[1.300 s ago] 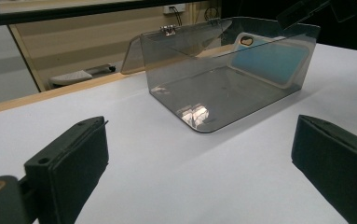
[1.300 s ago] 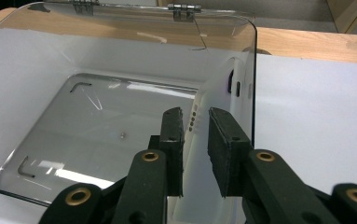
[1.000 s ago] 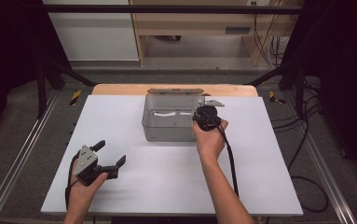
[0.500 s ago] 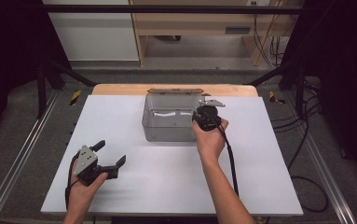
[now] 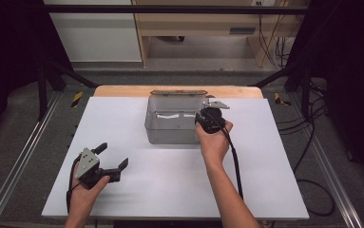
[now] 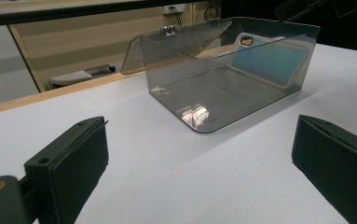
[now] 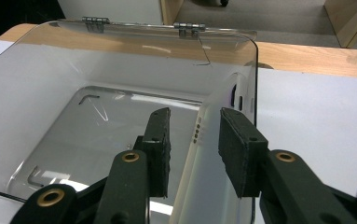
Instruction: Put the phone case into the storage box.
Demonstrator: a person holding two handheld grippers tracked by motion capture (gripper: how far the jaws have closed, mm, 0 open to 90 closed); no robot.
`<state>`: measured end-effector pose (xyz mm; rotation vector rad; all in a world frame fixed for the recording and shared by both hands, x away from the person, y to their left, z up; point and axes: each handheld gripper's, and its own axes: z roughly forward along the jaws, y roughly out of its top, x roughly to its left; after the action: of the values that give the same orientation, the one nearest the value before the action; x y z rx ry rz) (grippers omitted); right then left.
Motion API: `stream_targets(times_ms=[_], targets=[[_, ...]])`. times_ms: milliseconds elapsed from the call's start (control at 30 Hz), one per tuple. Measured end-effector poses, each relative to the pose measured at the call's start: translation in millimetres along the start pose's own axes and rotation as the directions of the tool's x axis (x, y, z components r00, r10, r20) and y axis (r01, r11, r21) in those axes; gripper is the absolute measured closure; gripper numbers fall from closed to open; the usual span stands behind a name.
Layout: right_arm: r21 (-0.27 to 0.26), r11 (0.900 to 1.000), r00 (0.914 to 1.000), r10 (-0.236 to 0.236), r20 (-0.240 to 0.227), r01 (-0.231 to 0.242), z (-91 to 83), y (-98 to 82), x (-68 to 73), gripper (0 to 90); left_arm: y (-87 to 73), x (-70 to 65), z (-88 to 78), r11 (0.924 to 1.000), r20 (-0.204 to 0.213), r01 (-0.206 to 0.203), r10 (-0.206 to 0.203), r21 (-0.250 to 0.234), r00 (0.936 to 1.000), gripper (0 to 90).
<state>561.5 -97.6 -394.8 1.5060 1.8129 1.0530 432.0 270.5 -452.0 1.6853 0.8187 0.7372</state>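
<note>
Right gripper (image 7: 192, 149), jaws just parting and clear of the white tablet (image 7: 204, 154) leaning in the clear box (image 7: 97, 51), centre frame; next, withdraw upward; left gripper (image 5: 109, 161) idle, open

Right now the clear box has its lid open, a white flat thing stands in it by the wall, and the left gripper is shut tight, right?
Nearly. The left gripper is not shut: the left gripper view shows its jaws standing wide apart over the bare table. The rest holds: the clear box has its lid open, and the white flat thing stands by its wall, between the right gripper's jaws.
</note>
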Motion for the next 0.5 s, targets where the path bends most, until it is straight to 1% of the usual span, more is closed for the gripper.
stream_targets(times_ms=[200,500], targets=[[-0.014,1.000,0.9999,-0.001,-0.015,0.001,-0.9,0.4,1.3,61.9,0.0,0.1,-0.1,1.0000,0.000,0.001,-0.001,0.000,1.0000,4.0],[-0.023,1.000,0.9997,-0.004,-0.023,0.004,-1.4,1.3,2.7,58.8,0.0,0.0,0.0,1.0000,0.000,0.000,0.000,0.000,1.0000,3.9]])
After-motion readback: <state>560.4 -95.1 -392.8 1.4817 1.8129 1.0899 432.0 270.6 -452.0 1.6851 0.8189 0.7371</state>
